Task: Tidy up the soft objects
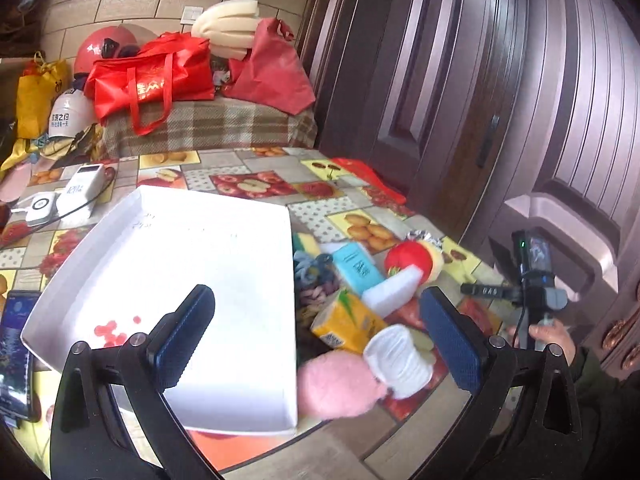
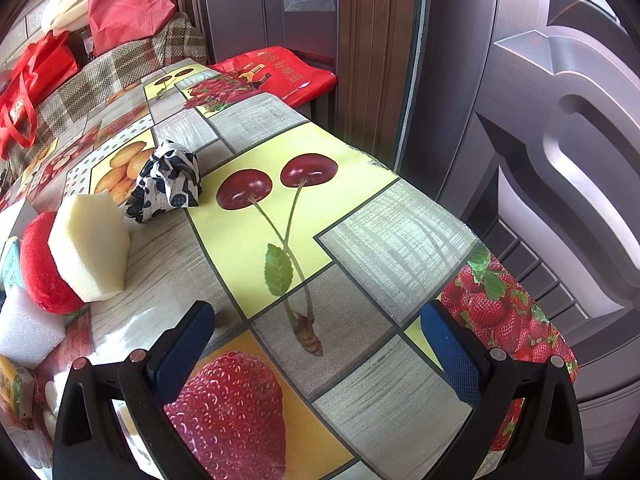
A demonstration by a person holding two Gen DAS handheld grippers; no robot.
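A white box (image 1: 192, 248) lies on the fruit-print table. To its right is a pile of soft objects: a pink plush (image 1: 336, 384), a white ribbed cloth (image 1: 396, 360), a yellow tissue pack (image 1: 344, 320), a blue tissue pack (image 1: 356, 266), a white foam block (image 1: 394, 286), a red sponge (image 1: 408, 258) and several hair ties (image 1: 316, 276). My left gripper (image 1: 316, 340) is open and empty above the box's right edge and the pile. My right gripper (image 2: 316, 352) is open and empty over the table. A cream sponge (image 2: 90, 240), the red sponge (image 2: 42, 268) and a black-and-white cloth (image 2: 168, 182) lie left of it.
Red bags (image 1: 152, 80), helmets (image 1: 68, 114) and a cream foam piece (image 1: 228, 32) sit on a plaid-covered surface behind. A phone (image 1: 14, 356) and white chargers (image 1: 76, 194) lie left of the box. A brown door (image 2: 540, 120) stands to the right. The table edge (image 2: 520, 272) is near.
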